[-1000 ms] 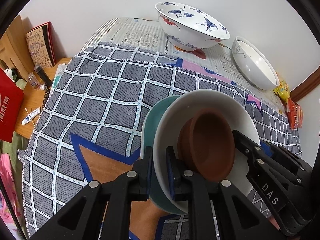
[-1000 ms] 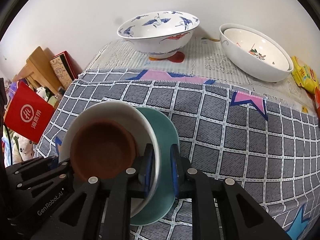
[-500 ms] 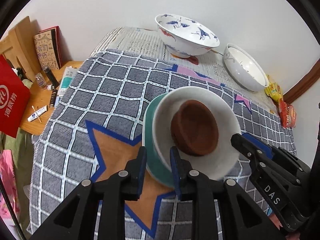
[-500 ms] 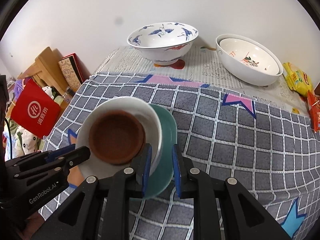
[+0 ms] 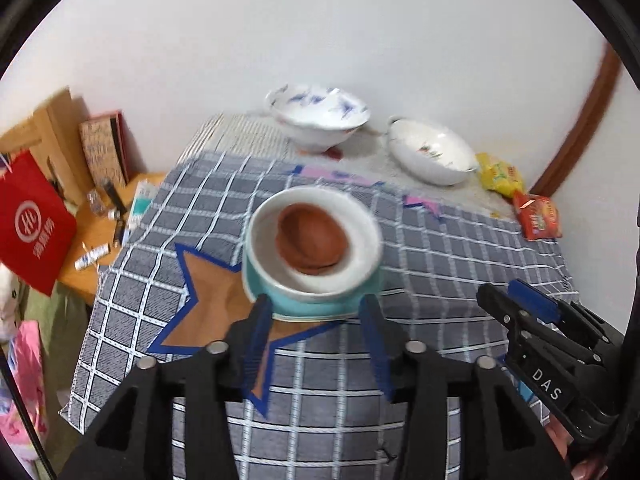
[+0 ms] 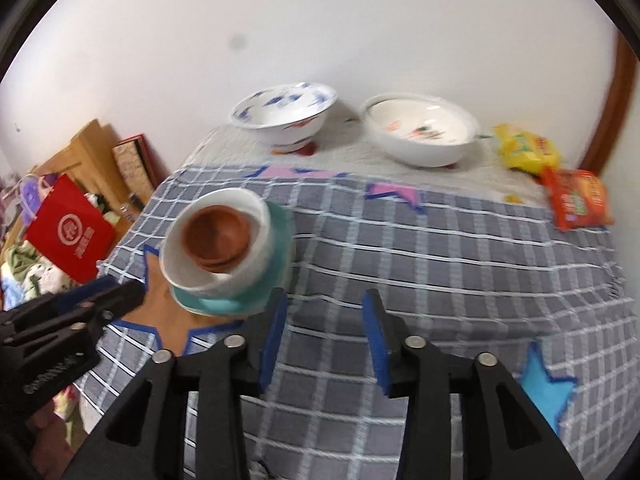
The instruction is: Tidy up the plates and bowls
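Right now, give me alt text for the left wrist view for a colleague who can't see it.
The open left gripper sits just short of a stack: brown dish in white bowl on teal plate, resting on a checked cloth. Two large bowls stand by the wall; the right gripper shows at right.

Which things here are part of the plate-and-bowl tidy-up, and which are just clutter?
Job items:
- brown dish, nested in the white bowl
- teal plate beneath them
- blue-patterned bowl
- large white bowl

Lying about:
- yellow snack packet
- orange snack packet
- red bag
- books
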A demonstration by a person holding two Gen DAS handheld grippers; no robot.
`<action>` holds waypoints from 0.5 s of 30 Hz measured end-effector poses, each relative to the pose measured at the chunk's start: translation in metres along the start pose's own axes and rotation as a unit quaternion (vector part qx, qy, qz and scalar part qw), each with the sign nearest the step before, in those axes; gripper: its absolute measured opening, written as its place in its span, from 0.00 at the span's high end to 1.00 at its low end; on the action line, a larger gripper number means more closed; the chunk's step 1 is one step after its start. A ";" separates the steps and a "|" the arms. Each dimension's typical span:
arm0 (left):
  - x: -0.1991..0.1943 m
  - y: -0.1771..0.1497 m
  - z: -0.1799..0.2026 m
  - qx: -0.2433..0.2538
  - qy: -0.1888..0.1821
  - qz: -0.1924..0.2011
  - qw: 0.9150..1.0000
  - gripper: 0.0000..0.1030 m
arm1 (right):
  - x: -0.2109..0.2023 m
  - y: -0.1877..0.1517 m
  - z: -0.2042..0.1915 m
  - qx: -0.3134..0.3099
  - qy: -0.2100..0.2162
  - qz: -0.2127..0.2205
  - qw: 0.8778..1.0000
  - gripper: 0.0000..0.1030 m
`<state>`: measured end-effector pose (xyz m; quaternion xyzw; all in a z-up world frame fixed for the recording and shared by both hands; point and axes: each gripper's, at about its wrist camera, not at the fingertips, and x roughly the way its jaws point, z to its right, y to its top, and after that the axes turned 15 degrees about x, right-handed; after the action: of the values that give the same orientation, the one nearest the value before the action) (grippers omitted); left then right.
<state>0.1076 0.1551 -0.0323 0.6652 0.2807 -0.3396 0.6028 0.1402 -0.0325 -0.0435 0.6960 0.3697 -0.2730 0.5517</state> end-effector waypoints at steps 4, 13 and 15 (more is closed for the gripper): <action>-0.025 -0.005 0.032 0.014 0.005 0.037 0.999 0.54 | -0.033 -0.009 0.036 0.019 -0.035 0.031 0.999 0.56; -0.058 -0.024 0.101 0.047 0.021 0.069 0.996 0.40 | -0.096 -0.032 0.109 0.067 -0.077 0.069 0.992 0.43; -0.064 -0.027 0.113 0.056 0.021 0.072 0.996 0.39 | -0.109 -0.039 0.116 0.067 -0.086 0.083 0.991 0.37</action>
<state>0.0344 0.0486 -0.0030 0.7232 0.2254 -0.2967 0.5815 0.0489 -0.1634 -0.0073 0.7333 0.2428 -0.3095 0.5545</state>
